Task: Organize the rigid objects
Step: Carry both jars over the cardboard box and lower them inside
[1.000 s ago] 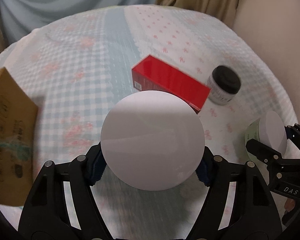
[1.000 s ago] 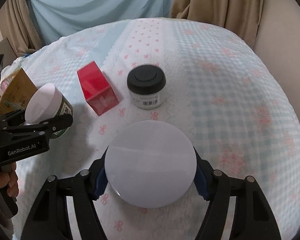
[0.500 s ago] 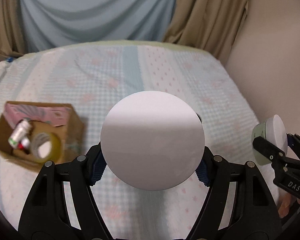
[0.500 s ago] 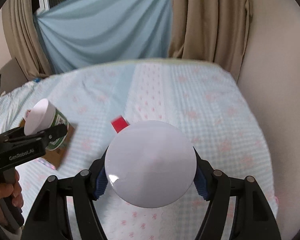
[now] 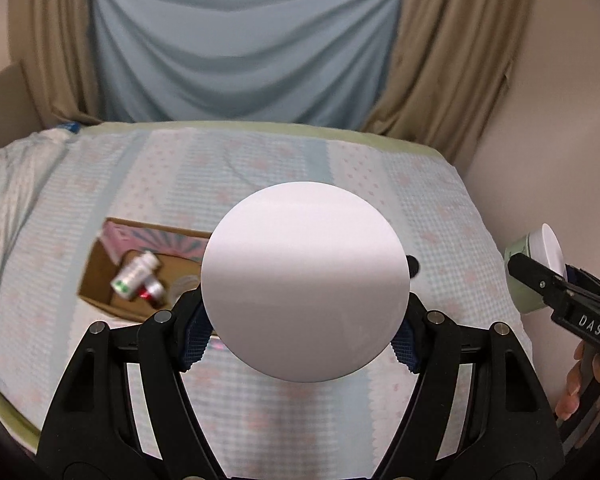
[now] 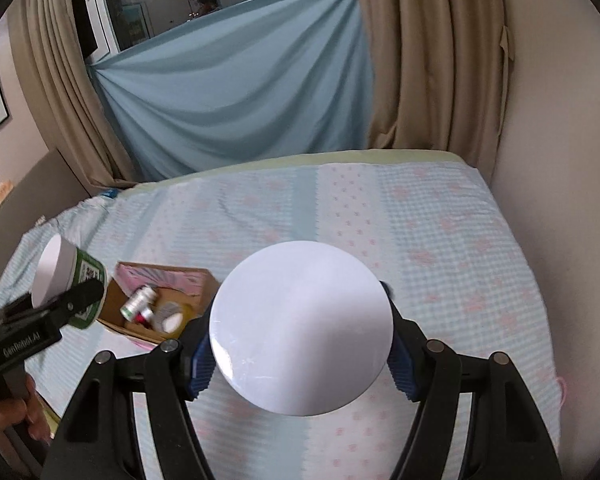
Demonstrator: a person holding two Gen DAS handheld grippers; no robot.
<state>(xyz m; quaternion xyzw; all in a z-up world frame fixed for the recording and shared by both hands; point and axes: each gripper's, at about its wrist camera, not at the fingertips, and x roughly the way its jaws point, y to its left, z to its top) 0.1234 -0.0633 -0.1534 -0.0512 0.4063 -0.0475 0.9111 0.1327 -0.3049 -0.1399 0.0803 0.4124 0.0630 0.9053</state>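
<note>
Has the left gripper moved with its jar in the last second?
Yes. The left gripper rose and tilted up: the cardboard box, earlier close at the left edge, now lies lower down and smaller.

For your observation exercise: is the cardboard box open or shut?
Open. The cardboard box shows bottles lying inside, with no lid over them.

Your left gripper point(image 5: 305, 322) clamps a white-lidded jar point(image 5: 305, 282) between its blue pads point(image 5: 194, 340), held above the checked bedspread point(image 5: 260, 184). To the left, a cardboard box point(image 5: 100, 280) contains a small bottle point(image 5: 134, 276). At the right edge, your right gripper point(image 5: 540, 276) clamps a second jar point(image 5: 520, 276).
</note>
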